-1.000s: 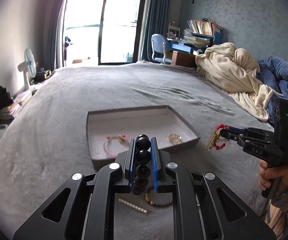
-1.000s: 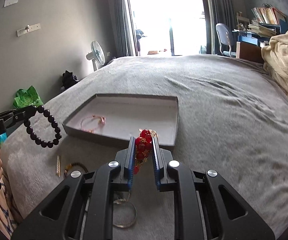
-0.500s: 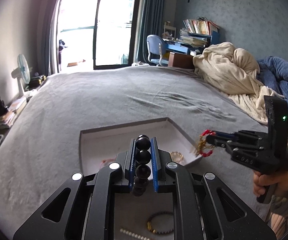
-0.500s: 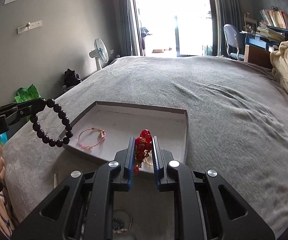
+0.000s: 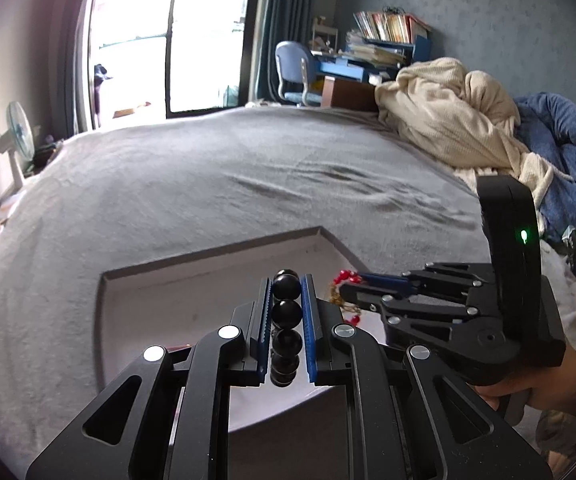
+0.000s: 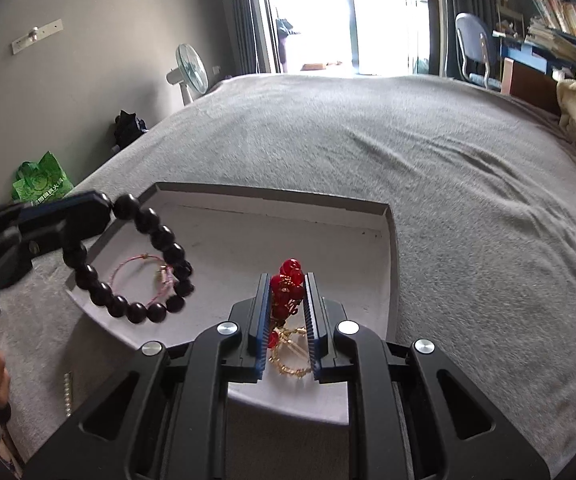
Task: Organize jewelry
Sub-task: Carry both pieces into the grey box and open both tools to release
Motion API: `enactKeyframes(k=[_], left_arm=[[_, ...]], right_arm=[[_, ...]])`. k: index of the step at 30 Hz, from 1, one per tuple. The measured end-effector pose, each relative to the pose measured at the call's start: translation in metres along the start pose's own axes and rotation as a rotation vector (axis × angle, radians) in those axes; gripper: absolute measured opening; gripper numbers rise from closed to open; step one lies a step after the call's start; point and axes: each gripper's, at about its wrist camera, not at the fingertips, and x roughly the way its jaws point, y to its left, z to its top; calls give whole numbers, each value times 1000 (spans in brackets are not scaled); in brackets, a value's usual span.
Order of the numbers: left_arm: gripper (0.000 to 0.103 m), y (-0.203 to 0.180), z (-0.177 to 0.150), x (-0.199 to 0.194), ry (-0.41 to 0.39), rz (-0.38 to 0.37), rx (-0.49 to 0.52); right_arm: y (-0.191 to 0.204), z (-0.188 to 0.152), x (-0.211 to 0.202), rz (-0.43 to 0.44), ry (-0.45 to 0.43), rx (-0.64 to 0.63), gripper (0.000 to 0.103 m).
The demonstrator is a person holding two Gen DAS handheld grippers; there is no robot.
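A shallow grey tray lies on the grey bed. My left gripper is shut on a black bead bracelet; from the right wrist view that bracelet hangs as a loop over the tray's left part. My right gripper is shut on a red bead and gold bracelet, held above the tray's near middle; the left wrist view shows it at the right gripper's tips. A thin pink bracelet lies on the tray floor.
A pearl strand lies on the bed short of the tray. A cream blanket and blue bedding are heaped at the right. A fan, a green bag, a desk and chair stand around the bed.
Both grippers have moved forward and slightly down with their bracelets, from short of the tray to above it. The loose jewelry near the tray's front has slid out of the left wrist view.
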Motion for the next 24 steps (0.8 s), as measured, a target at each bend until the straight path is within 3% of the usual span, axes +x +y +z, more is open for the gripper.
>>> enactKeyframes(k=[8,24], left_arm=[[15,10,-9,37,59,13,-15],[15,34,-24,70,170,152,-14]], right_arm=[[-13,9,34,5,56,28,16],[-30,14,66,-36,131,52,16]])
